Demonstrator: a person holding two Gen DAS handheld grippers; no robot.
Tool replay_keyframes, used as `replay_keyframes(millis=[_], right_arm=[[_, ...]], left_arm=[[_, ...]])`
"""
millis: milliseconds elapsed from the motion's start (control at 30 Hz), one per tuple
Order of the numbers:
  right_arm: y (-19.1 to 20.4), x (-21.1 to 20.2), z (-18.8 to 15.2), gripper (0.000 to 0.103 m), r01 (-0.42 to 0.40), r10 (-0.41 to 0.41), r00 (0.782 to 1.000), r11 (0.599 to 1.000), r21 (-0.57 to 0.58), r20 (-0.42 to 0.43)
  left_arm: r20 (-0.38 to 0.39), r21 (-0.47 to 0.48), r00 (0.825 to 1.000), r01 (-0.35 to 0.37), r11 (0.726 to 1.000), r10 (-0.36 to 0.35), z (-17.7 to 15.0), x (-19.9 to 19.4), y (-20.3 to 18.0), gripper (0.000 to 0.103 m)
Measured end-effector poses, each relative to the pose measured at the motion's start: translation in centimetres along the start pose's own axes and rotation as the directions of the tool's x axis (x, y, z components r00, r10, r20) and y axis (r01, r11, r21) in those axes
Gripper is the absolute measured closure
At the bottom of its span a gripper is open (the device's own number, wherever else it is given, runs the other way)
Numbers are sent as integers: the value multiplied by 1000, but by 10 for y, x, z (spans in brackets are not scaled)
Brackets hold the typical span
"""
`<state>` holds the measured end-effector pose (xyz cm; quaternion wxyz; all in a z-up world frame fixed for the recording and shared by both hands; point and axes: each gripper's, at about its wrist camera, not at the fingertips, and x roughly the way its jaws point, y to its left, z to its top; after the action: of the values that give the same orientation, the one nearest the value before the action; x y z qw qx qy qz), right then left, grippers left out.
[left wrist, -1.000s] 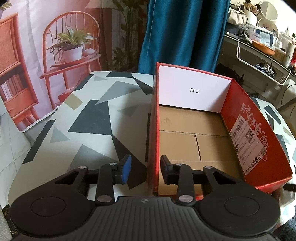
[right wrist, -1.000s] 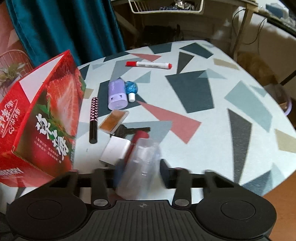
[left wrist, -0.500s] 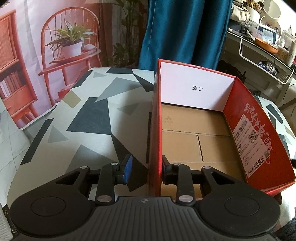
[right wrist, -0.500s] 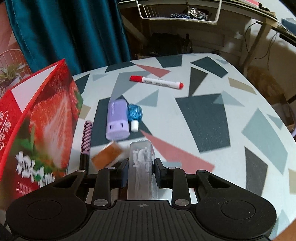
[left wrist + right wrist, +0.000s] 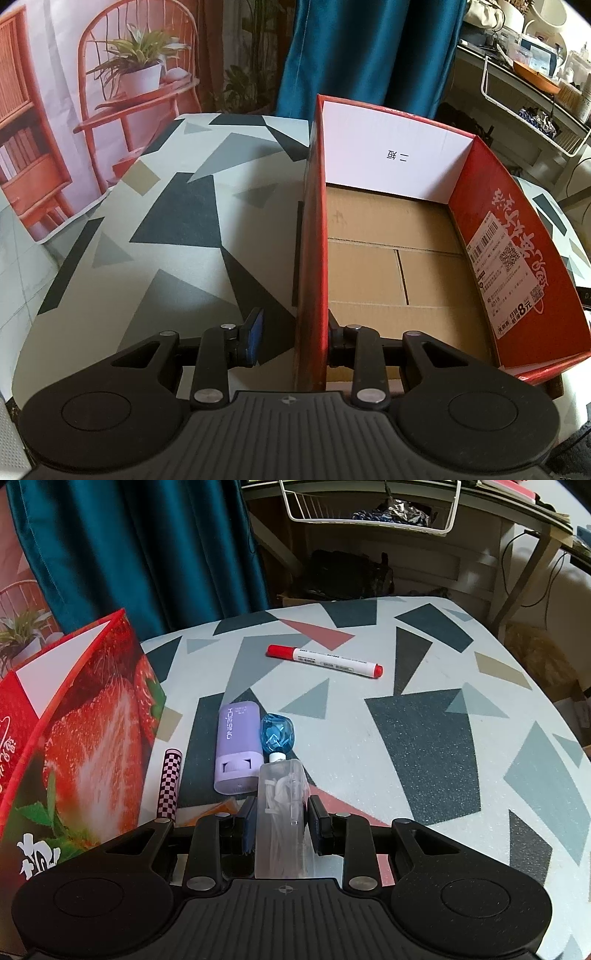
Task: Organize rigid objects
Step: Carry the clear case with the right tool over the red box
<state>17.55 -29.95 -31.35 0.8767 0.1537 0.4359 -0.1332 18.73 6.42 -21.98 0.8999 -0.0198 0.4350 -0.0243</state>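
Note:
A red strawberry box (image 5: 517, 258) lies open on the patterned table, its brown floor bare. My left gripper (image 5: 293, 334) is open and straddles the box's near-left wall (image 5: 314, 258), one finger outside and one inside, with a gap on the outer side. My right gripper (image 5: 281, 821) is shut on a clear plastic case (image 5: 282, 812) and holds it above the table, to the right of the box (image 5: 74, 738). On the table beyond it lie a purple case (image 5: 238, 746), a blue-topped small bottle (image 5: 276, 734), a checkered pen (image 5: 170, 786) and a red marker (image 5: 325, 661).
An orange flat item (image 5: 225, 806) shows partly behind my right fingers. A teal curtain (image 5: 147, 554) hangs behind the table. A wire basket (image 5: 369, 502) and shelves stand at the back right. The table's rounded edge (image 5: 535, 686) falls away on the right.
My right gripper has lifted the clear case off the pile and moved forward over the table, so the white card and dark items dropped out of view. My left gripper edged forward along the box wall.

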Motion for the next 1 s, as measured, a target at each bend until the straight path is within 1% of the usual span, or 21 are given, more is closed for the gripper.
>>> replay_keyframes(millis=[100, 167, 400, 600, 700, 867, 967, 1000], right_arm=[[0, 0, 1, 77, 0, 0, 1000, 1000, 0, -1], [0, 0, 1, 77, 0, 0, 1000, 1000, -1, -1], [1, 1, 1, 77, -2, 2, 1000, 1000, 1, -4], [1, 1, 1, 77, -4, 4, 1000, 1000, 3, -4], [0, 1, 0, 77, -7, 7, 1000, 1000, 1, -1], [-1, 0, 0, 77, -16, 16, 1000, 1000, 10, -1], [-1, -1, 0, 77, -14, 15, 1000, 1000, 9, -2], [-2, -1, 0, 77, -16, 16, 1000, 1000, 12, -1]], left_arm=[[-5, -6, 1000, 27, 1000, -27, 0, 0, 1, 77], [-7, 12, 999, 35, 999, -35, -1, 0, -1, 82], [-17, 38, 999, 49, 998, -49, 0, 0, 1, 82], [-11, 14, 997, 78, 997, -78, 0, 2, 3, 84], [-14, 1, 995, 95, 995, -95, 0, 2, 4, 87], [-13, 12, 997, 79, 997, -79, 0, 1, 1, 90], [-1, 28, 999, 33, 999, -33, -1, -1, -2, 93], [1, 21, 999, 32, 999, -32, 0, -1, 0, 93]])
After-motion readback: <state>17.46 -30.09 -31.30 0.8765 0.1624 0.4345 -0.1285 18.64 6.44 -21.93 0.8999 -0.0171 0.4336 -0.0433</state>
